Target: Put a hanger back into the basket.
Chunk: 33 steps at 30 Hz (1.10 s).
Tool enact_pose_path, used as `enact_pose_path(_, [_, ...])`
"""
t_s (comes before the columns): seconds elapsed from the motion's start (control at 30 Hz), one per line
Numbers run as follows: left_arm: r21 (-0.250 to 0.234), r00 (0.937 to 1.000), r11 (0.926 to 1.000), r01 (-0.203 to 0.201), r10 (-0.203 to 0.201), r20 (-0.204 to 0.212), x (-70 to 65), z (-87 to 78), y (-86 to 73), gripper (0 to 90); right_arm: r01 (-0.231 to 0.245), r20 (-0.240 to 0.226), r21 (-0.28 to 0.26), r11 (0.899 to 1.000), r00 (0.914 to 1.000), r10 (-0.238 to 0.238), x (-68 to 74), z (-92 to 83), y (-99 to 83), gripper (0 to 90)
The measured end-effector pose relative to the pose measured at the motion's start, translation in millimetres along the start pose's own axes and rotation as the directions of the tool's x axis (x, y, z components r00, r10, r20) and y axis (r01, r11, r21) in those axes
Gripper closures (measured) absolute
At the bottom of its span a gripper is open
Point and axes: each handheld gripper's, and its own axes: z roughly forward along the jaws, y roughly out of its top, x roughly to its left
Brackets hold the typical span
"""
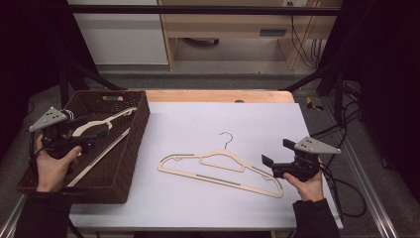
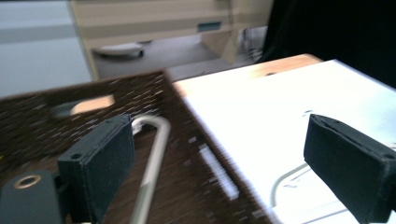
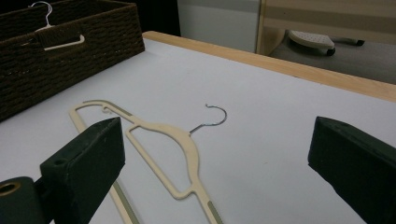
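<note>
A cream hanger (image 1: 220,168) with a metal hook lies flat on the white table top (image 1: 208,124). A second cream hanger (image 1: 106,121) rests inside the brown woven basket (image 1: 131,148) at the left. My left gripper (image 1: 96,130) hovers over the basket, open. In the left gripper view, that hanger's metal hook (image 2: 154,154) shows below and between the wide-apart jaws, untouched. My right gripper (image 1: 277,152) stands open by the right end of the table hanger, with nothing gripped. In the right gripper view the hanger (image 3: 187,149) lies ahead between the jaws.
The basket fills the table's left side, its right wall (image 2: 205,154) bordering the white top. A wooden table edge (image 1: 218,95) runs along the back. Cables (image 1: 346,198) trail at the right. Cabinets (image 1: 223,25) stand beyond the table.
</note>
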Motion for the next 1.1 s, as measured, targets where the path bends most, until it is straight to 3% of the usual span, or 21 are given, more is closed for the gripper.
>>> enact_pose_path(0.27, [-0.061, 0.9929, 0.9979, -0.021, 0.028, 0.115, -51.1, 15.7, -4.4, 7.2, 0.016, -0.013, 0.021, 1.000, 0.9998, -0.016, -0.9, 1.4, -2.5, 4.8])
enact_pose_path(0.47, [-0.056, 0.9787, 0.9974, -0.045, 0.055, 0.197, -85.8, 33.3, -9.9, 7.3, 0.017, -0.020, 0.054, 0.998, 0.9997, -0.016, -1.9, 5.9, -7.7, 7.4])
enact_pose_path(0.57, [-0.032, 0.9737, 0.9966, -0.076, 0.081, 0.213, -100.2, 43.9, -13.1, 7.3, 0.011, -0.038, 0.068, 0.998, 0.9992, -0.008, -3.6, 7.4, -10.0, 8.2])
enact_pose_path(0.77, [0.008, 0.9604, 0.9947, -0.103, 0.097, 0.261, -123.2, 62.3, -26.5, 7.5, 0.030, -0.047, 0.137, 0.990, 0.9986, -0.023, -2.8, 15.8, -18.2, 10.3])
enact_pose_path(0.93, [0.062, 0.9498, 0.9912, -0.117, 0.093, 0.299, -134.4, 74.9, -42.6, 7.6, 0.064, -0.060, 0.203, 0.977, 0.9968, -0.053, -0.8, 30.5, -27.3, 15.6])
enact_pose_path(1.1, [0.114, 0.9484, 0.9853, -0.127, 0.087, 0.305, -139.2, 86.5, -57.1, 7.7, 0.061, -0.064, 0.283, 0.957, 0.9970, -0.044, -4.6, 45.0, -40.4, 24.6])
